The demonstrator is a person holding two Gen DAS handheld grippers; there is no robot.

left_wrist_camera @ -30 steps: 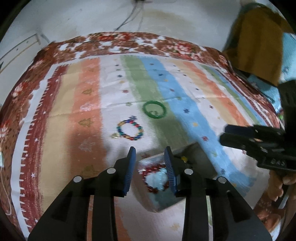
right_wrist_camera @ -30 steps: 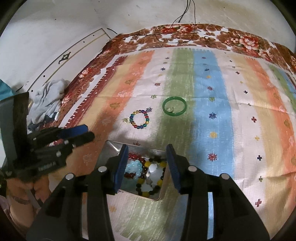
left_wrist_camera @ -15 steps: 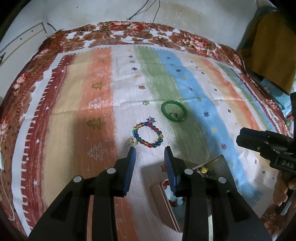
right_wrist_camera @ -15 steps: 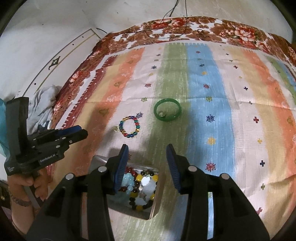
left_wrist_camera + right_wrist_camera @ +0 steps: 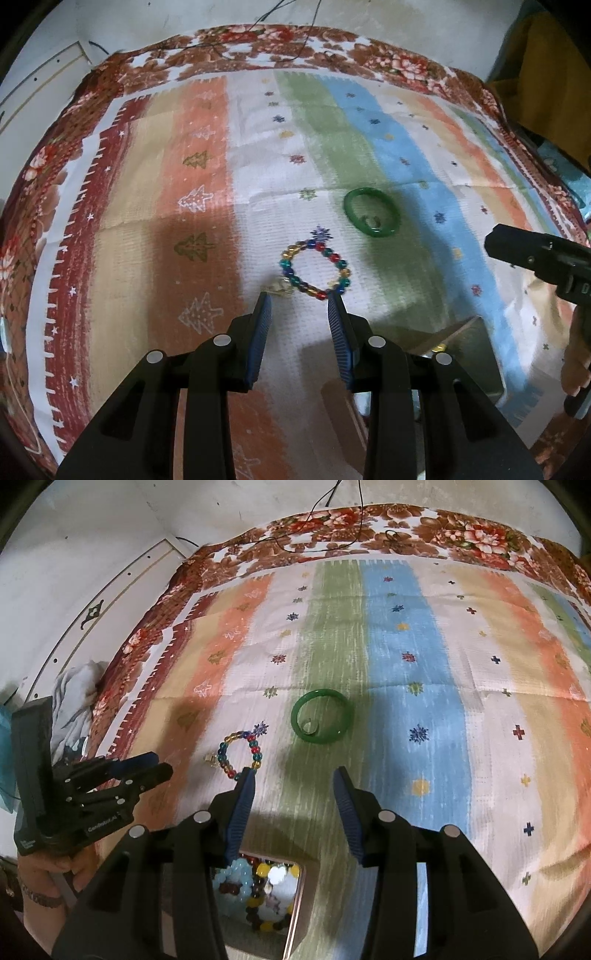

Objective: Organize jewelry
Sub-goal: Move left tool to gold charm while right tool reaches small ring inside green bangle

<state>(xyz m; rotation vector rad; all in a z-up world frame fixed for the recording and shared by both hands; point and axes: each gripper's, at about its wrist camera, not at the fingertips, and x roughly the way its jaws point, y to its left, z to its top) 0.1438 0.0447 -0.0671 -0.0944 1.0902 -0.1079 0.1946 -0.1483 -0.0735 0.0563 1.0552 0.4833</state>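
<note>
A multicoloured bead bracelet (image 5: 314, 268) (image 5: 240, 752) lies on the striped cloth with a small clear charm (image 5: 280, 286) at its near left. A green bangle (image 5: 371, 211) (image 5: 320, 715) lies just beyond it to the right, a small ring (image 5: 309, 726) inside it. My left gripper (image 5: 300, 300) is open, its tips just short of the bracelet, nothing between them. My right gripper (image 5: 293, 775) is open and empty, short of the bangle. A metal box (image 5: 295, 904) (image 5: 480, 354) with several bead bracelets sits under the right gripper.
The striped cloth (image 5: 424, 664) with a floral border covers the surface up to a white wall. A black cable (image 5: 332, 524) trails over the far border. Grey cloth (image 5: 74, 690) lies off the left edge, a mustard fabric (image 5: 535, 74) at the far right.
Both grippers moved forward over the cloth. The box slid back beneath them, and the bead bracelet and green bangle now lie closer to the fingertips.
</note>
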